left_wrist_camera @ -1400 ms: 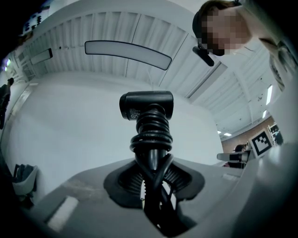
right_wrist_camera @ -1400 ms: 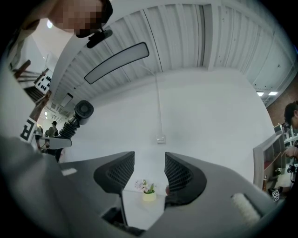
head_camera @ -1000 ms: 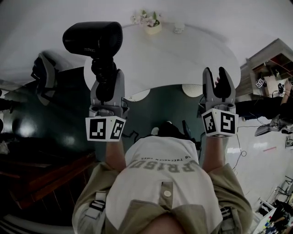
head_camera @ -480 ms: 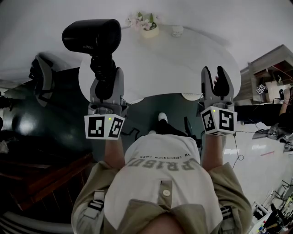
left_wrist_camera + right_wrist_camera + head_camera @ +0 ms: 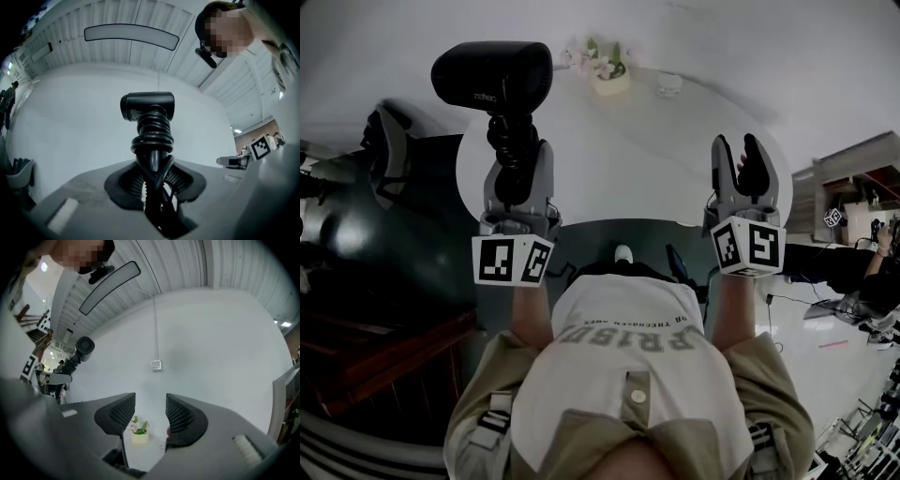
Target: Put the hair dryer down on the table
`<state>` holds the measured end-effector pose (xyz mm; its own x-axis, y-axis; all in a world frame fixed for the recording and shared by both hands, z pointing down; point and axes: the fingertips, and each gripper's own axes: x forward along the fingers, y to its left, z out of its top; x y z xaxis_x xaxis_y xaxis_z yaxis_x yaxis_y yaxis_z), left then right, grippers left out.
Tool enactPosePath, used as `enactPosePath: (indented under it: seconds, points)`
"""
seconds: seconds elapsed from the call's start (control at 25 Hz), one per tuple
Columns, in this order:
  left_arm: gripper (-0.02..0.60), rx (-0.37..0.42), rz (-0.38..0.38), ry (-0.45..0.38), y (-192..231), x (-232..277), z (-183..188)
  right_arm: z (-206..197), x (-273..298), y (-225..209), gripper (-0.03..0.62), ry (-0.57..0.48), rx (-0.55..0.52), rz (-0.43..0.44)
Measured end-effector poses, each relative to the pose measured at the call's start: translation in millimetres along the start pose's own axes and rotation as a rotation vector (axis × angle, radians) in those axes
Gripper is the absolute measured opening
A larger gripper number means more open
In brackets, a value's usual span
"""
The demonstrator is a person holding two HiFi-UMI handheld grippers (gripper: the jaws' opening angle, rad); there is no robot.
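Observation:
A black hair dryer [image 5: 492, 75] stands upright above the left edge of the round white table [image 5: 619, 150], its cord wound round the handle [image 5: 512, 141]. My left gripper [image 5: 517, 183] is shut on that handle; the left gripper view shows the hair dryer [image 5: 147, 106] straight ahead, its coiled cord [image 5: 153, 136] rising from between the jaws. My right gripper [image 5: 745, 169] hangs at the table's right edge, open with nothing in it. In the right gripper view the right gripper [image 5: 150, 416] frames a small flower pot [image 5: 139, 433], and the hair dryer [image 5: 84, 346] shows at far left.
A small pot of flowers [image 5: 609, 56] and a small white object [image 5: 667, 82] sit at the table's far edge. A dark chair [image 5: 389, 150] stands left of the table. Shelves and clutter fill the right side [image 5: 853, 206]. A white wall box [image 5: 156, 364] hangs behind.
The table has drawn a little closer and lower in the head view. Both grippers keep their places and jaw spacing, the hair dryer still held upright.

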<state>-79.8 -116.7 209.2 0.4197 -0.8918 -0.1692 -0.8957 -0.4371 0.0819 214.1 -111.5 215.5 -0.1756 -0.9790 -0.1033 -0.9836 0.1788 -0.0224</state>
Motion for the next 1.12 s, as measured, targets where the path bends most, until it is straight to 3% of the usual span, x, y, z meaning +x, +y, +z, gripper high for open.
enactPosePath:
  seconds: [0.4,0.76,1.12]
  points:
    - [0.13,-0.011,-0.013,0.082,14,16,-20,-30,27,-1,0.209,0.06,0.086,0.01]
    - [0.13,-0.005,-0.108,0.152,25,39,-40,-42,49,15,0.209,0.102,0.083,0.009]
    - [0.13,-0.009,-0.194,0.216,30,52,-73,-55,69,45,0.21,0.164,0.049,0.087]
